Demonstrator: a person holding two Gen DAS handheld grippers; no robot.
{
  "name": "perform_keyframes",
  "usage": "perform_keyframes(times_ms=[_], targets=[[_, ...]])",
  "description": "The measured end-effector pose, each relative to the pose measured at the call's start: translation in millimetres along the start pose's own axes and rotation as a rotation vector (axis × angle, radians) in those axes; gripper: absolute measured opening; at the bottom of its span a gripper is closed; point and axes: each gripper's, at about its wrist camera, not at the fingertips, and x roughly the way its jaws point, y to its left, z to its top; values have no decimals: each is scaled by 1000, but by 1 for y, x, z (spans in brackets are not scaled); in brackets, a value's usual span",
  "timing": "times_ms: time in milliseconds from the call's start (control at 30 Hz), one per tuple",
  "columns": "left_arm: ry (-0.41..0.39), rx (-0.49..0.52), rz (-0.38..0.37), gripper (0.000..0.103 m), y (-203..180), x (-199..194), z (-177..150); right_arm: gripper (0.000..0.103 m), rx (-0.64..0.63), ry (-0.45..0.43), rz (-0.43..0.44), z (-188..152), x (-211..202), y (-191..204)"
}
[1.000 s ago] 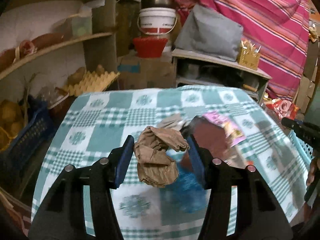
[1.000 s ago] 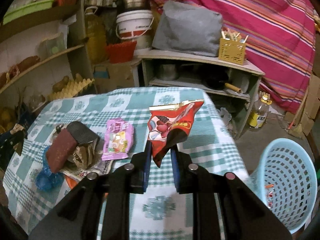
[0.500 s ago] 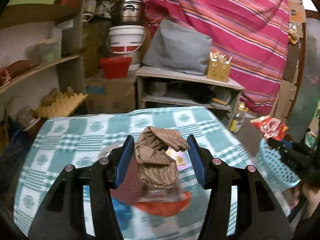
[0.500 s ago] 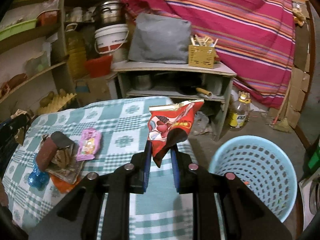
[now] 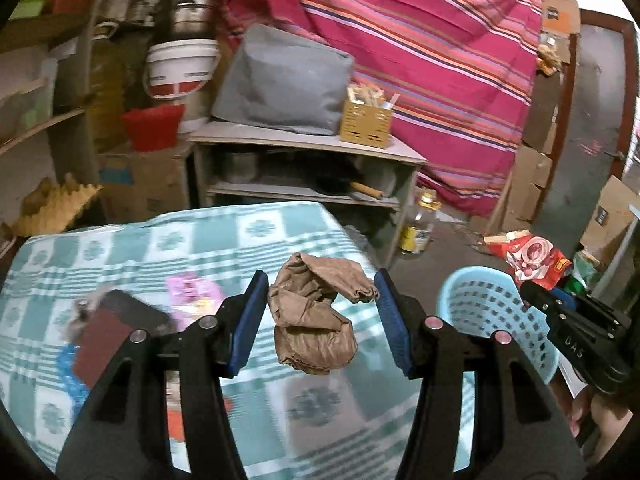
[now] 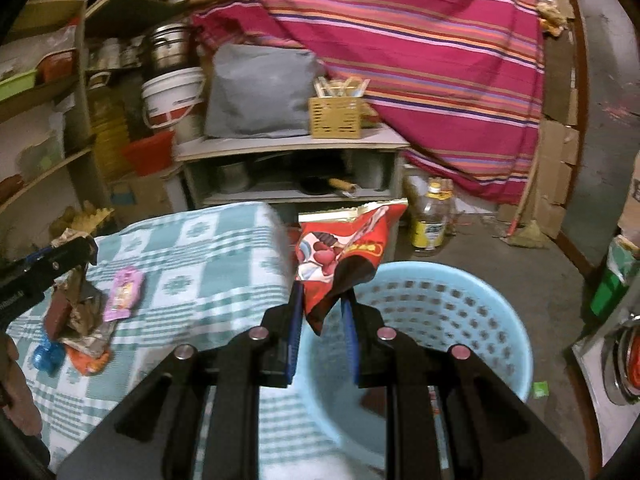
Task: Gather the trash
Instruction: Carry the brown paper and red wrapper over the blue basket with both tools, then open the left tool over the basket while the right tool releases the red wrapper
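My left gripper (image 5: 320, 286) is shut on a crumpled brown paper bag (image 5: 312, 320), held above the right part of the green checked table (image 5: 224, 236). In the right wrist view, my right gripper (image 6: 322, 300) is shut on a red snack bag (image 6: 344, 248) over the near rim of the light blue basket (image 6: 440, 320), which stands on the floor beside the table (image 6: 208, 248). The left wrist view shows that basket (image 5: 488, 308) at the right, with the red bag (image 5: 528, 256) above its far side. A pink wrapper (image 6: 124, 296) and other wrappers (image 6: 76, 320) lie on the table.
A low wooden shelf unit (image 6: 296, 148) with a grey bag (image 6: 260, 92) and a yellow box (image 6: 336, 118) stands behind the table. An oil bottle (image 6: 434, 216) is on the floor. A striped cloth (image 6: 420, 40) hangs behind; cardboard boxes (image 6: 556, 168) line the right.
Both grippers have swung right, away from the middle of the table toward the blue basket. The basket now fills the lower right of the right wrist view. Both still hold their trash.
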Motion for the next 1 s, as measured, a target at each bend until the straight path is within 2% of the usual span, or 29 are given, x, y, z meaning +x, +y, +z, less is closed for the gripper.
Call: perform_keyframes(times_ms=[300, 433, 567, 833, 867, 933, 1000], targets=[[17, 65, -116, 53, -85, 32, -3, 19, 44, 21, -77, -10, -4, -70], [19, 137, -146, 54, -127, 49, -8, 19, 67, 30, -101, -16, -3, -94], [32, 169, -169, 54, -153, 65, -14, 19, 98, 43, -120, -21, 1, -116], [65, 188, -200, 56, -188, 95, -25, 19, 125, 54, -130, -26, 6, -134], [65, 195, -198, 58, -191, 97, -26, 19, 124, 57, -131, -26, 7, -134], [65, 206, -192, 73, -194, 100, -28, 19, 122, 64, -133, -28, 8, -138], [59, 207, -181, 80, -195, 100, -28, 19, 125, 67, -135, -29, 9, -141]])
